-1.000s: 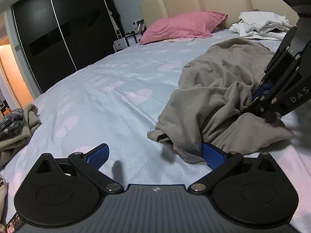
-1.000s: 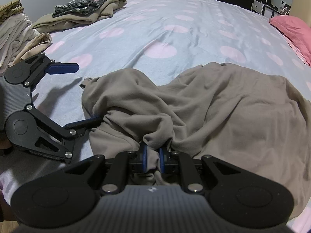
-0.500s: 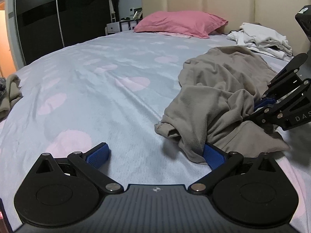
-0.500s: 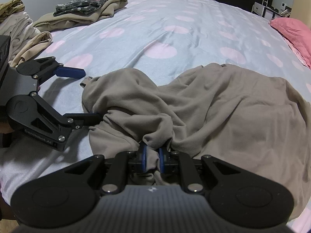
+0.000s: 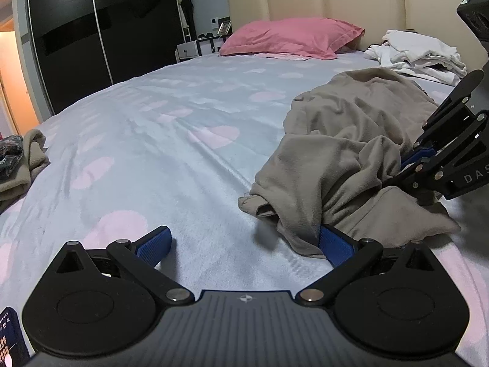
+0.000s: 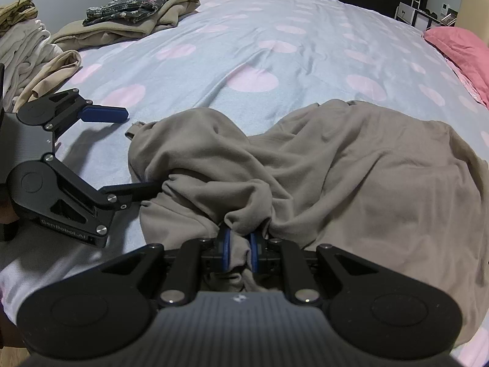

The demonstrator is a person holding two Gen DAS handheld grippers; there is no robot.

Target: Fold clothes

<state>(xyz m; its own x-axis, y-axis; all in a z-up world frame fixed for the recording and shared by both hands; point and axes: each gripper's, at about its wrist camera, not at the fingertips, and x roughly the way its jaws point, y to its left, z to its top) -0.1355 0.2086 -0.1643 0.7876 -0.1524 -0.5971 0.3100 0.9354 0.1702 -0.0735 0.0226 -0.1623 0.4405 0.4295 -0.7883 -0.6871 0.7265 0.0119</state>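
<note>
Soft taupe garment [image 6: 305,168], crumpled, lower centre on dotted sheet [image 6: 244,46]; right gripper [image 6: 240,252] pinching a fold; left gripper [image 5: 244,244] spread wide.

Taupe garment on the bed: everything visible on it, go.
The taupe garment looks like soft, fleece-like knit, plain, crumpled in a loose heap on the dotted bedsheet, not yet folded. The right tongs are shut on a bunched fold at its near edge. The left tongs are open; one blue pad touches its hem, the other sits apart from it over the sheet.
</note>
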